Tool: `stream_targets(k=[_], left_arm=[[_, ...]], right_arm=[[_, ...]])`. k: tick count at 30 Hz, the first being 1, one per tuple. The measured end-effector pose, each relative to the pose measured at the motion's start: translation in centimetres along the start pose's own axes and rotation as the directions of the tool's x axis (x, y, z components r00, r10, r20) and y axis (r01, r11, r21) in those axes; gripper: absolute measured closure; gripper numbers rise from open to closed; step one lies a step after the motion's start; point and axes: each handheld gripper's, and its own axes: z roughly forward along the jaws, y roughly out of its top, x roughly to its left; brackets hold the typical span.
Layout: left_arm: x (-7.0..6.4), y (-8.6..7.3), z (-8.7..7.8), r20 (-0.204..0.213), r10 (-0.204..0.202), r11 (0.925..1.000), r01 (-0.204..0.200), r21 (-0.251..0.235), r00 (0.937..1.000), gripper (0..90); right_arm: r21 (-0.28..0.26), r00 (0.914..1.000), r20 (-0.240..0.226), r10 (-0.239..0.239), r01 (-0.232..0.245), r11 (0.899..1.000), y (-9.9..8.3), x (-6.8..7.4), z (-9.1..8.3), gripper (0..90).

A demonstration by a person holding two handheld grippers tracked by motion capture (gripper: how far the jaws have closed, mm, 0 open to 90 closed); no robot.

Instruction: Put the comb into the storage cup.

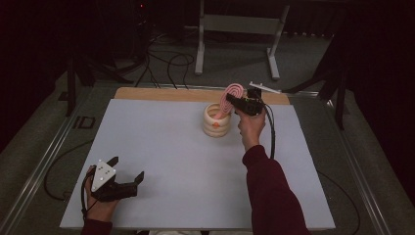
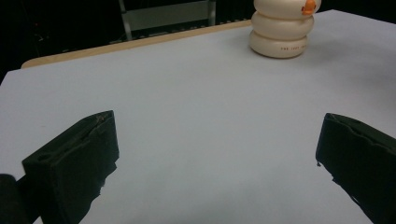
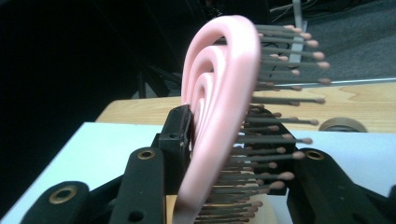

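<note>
Hairbrush point(image 3: 219, 116) clamped in R tongs point(image 1: 238, 102) over cup point(image 1: 217, 121), L tongs point(image 1: 128, 172) wide open, empty.

A dim room with black surroundings lies beyond the jaws. The pale grey rectangular tabletop point(image 1: 161, 147) has a light wooden strip point(image 1: 161, 94) along its far edge. Behind it spreads grey carpeted floor point(image 1: 235, 61), crossed by black cables point(image 1: 166, 63), where a white metal frame stand point(image 1: 240, 29) rests.

Dim room, evenly lit table point(image 1: 161, 142) (surroundings black), close views soft.
</note>
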Motion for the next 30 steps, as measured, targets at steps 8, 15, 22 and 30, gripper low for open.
stream_targets(k=[8,15,22,30], left_arm=[[0.0,0.0,0.0,0.001,0.001,1.0000,-0.001,0.000,1.0000,0.2],[0.0,0.0,0.0,0.001,0.001,1.0000,-0.001,0.002,1.0000,0.1],[-0.1,0.0,0.1,0.002,0.002,1.0000,-0.002,0.000,1.0000,0.1],[0.0,0.0,0.1,0.001,0.001,1.0000,-0.001,0.001,1.0000,0.1]], right_arm=[[0.013,0.9990,0.028,-0.034,0.034,0.999,0.1,-0.6,-0.5,55.8],[0.041,0.9949,0.042,-0.092,0.090,0.995,-0.1,-0.9,-0.7,50.4],[0.083,0.9828,0.075,-0.169,0.162,0.983,0.1,-0.7,-1.1,34.4],[0.111,0.9713,0.090,-0.220,0.210,0.971,0.0,-1.1,-1.9,20.3]])
